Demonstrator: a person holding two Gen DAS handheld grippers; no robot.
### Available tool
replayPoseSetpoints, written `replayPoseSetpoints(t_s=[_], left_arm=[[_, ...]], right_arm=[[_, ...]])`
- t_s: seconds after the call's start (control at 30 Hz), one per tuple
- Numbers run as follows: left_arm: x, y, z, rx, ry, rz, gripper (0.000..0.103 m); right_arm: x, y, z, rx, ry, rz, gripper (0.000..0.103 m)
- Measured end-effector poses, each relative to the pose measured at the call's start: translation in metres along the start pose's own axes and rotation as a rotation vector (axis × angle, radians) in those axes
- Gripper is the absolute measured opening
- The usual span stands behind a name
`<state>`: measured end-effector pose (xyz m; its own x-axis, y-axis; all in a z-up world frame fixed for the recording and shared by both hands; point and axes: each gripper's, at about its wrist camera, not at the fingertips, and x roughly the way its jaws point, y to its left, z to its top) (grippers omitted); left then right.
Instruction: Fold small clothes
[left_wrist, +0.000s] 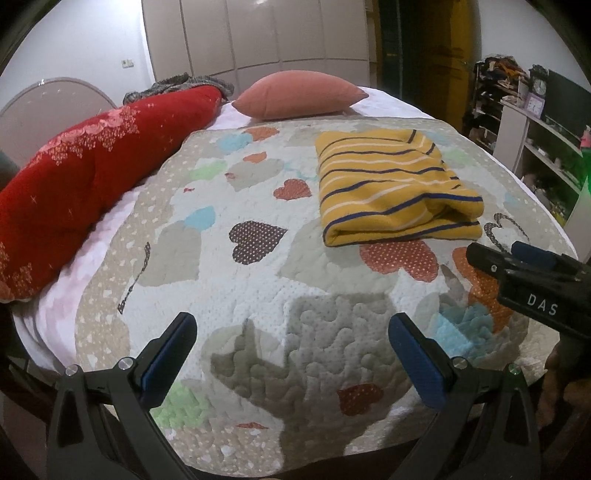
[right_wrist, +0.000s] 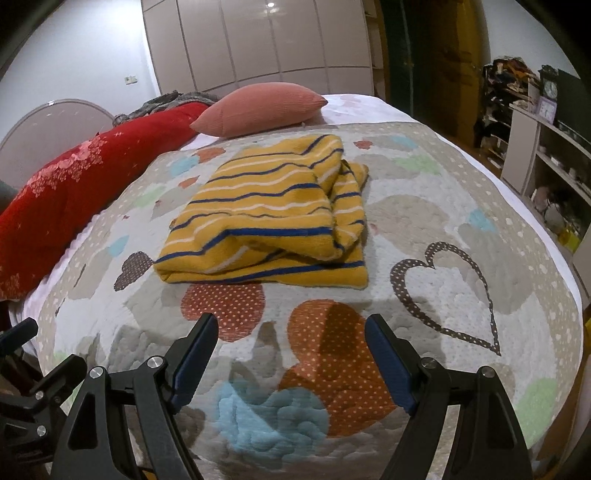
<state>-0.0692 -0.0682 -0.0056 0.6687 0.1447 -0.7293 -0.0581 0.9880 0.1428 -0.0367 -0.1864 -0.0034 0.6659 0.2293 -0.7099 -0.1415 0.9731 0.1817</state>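
A yellow garment with blue and white stripes (left_wrist: 391, 184) lies folded into a thick rectangle on the heart-patterned quilt (left_wrist: 258, 295); the right wrist view shows the garment (right_wrist: 273, 218) straight ahead. My left gripper (left_wrist: 291, 336) stands open over bare quilt, well short of the garment and to its left. My right gripper (right_wrist: 291, 332) is open too, empty, just in front of the garment's near folded edge. In the left wrist view the right gripper (left_wrist: 513, 251) reaches in from the right, close to the garment's near right corner.
A red blanket roll (left_wrist: 81, 192) lies along the bed's left side and a pink cushion (left_wrist: 299, 96) at the far end. Wardrobe doors (left_wrist: 258, 33) stand behind the bed. White shelves (left_wrist: 539, 140) with clutter line the right wall.
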Motion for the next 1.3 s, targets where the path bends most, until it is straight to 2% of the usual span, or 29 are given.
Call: replayPoseSetpoints(t_s=[0.77, 1.3], left_arm=[[0.0028, 0.0073, -0.0017, -0.063, 0.019, -0.111, 0.103], [0.0065, 0.0078, -0.0037, -0.079, 0.044, -0.148, 0.103]], right_arm=[[-0.0019, -0.0008, -0.0007, 0.010, -0.014, -0.009, 0.086], [0.0006, 0.0005, -0.0033, 0.010, -0.010, -0.007, 0.088]])
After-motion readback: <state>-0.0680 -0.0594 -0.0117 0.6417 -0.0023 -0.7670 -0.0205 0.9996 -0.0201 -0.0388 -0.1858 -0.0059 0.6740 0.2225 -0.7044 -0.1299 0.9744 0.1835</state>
